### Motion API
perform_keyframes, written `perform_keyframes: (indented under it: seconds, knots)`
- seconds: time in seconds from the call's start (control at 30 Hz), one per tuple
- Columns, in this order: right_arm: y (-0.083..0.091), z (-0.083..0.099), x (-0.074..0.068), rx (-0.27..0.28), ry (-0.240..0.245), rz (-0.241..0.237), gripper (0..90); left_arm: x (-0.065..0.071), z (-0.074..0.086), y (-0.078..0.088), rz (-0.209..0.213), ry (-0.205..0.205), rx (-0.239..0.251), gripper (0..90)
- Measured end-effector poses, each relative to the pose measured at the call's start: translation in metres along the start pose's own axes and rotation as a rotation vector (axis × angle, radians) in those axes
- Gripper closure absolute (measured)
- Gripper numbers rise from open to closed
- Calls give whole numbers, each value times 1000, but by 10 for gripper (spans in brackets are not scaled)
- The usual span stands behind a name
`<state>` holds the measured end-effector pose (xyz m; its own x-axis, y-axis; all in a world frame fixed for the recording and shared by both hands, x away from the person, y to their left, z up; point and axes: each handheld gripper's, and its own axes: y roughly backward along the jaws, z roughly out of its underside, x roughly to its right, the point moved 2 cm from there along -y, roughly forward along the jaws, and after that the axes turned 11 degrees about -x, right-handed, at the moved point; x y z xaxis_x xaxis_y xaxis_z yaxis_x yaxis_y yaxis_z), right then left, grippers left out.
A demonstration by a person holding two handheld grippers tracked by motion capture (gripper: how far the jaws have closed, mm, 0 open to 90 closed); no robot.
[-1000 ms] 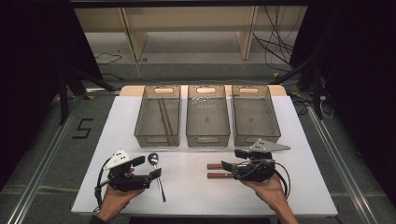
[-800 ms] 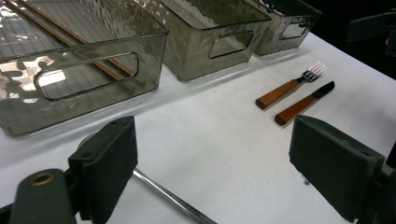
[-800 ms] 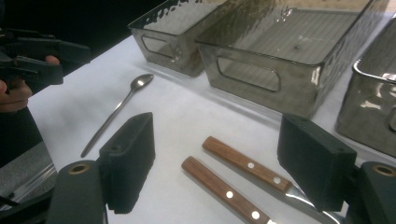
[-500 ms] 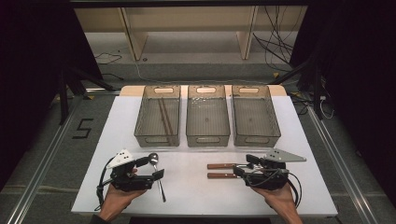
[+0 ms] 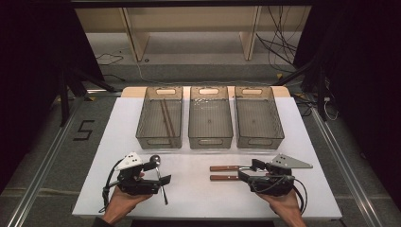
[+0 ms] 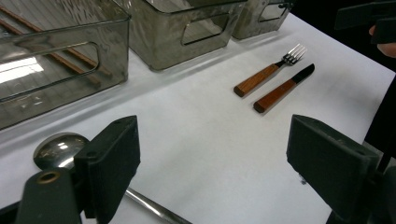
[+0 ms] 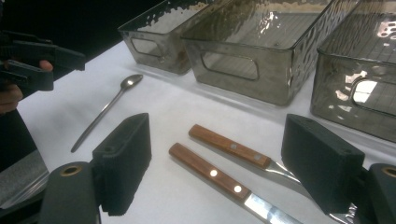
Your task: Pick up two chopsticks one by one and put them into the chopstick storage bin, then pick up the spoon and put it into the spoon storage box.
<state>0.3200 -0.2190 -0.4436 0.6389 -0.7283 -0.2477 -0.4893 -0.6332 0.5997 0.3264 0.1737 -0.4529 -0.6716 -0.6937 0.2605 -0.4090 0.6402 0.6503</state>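
Left gripper (image 5: 158, 174): sitting at about 7 o'clock on the table (image 5: 198, 198), its jaws standing wide apart and gripping nothing.
Spoon (image 5: 160, 179): lying on the table under the left gripper's jaws, its bowl pointing toward 12 o'clock; in the left gripper view the bowl (image 6: 58, 149) is showing just beside the left-hand jaw, the handle running beneath it.
Right gripper (image 5: 247, 171): resting at about 5 o'clock, jaws spread wide, holding nothing, pointing toward 9 o'clock.
Fork (image 5: 227, 168): lying between the right gripper's open jaws, wooden handle pointing to 9 o'clock.
Knife (image 5: 226, 178): lying parallel to the fork, just beside it on the 6 o'clock side, its blade reaching between the jaws.
Bins (image 5: 210, 142): three clear ones standing in a row toward 12 o'clock.
Chopsticks (image 5: 166, 118): lying inside the left bin.
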Motion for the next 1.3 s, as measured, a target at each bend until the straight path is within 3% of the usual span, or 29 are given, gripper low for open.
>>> perform_keyframes:
  seconds: [0.17, 0.47, 0.7, 0.93, 1.0, 1.2, 1.3]
  knots:
    - [-2, 0, -3, -6, 4, 0, 248, 3, 1, -2, 15, -9, -19, 178]
    - [-3, 4, -3, -17, 4, 6, 241, 10, 2, -9, 53, -42, -71, 302]
    - [-2, 5, -5, -19, 12, 7, 238, 16, 5, -15, 53, -81, -131, 522]
    - [-4, 6, -4, -24, 9, 2, 238, 18, 7, -19, 17, -124, -189, 822]
    - [-4, 6, -4, -26, 11, 1, 239, 16, 7, -18, 9, -140, -204, 870]
    - [-5, 6, -5, -33, 19, -4, 240, 12, 12, -15, -10, -170, -274, 892]
    - [-6, 6, -6, -34, 19, -5, 240, 12, 12, -15, -7, -176, -279, 892]
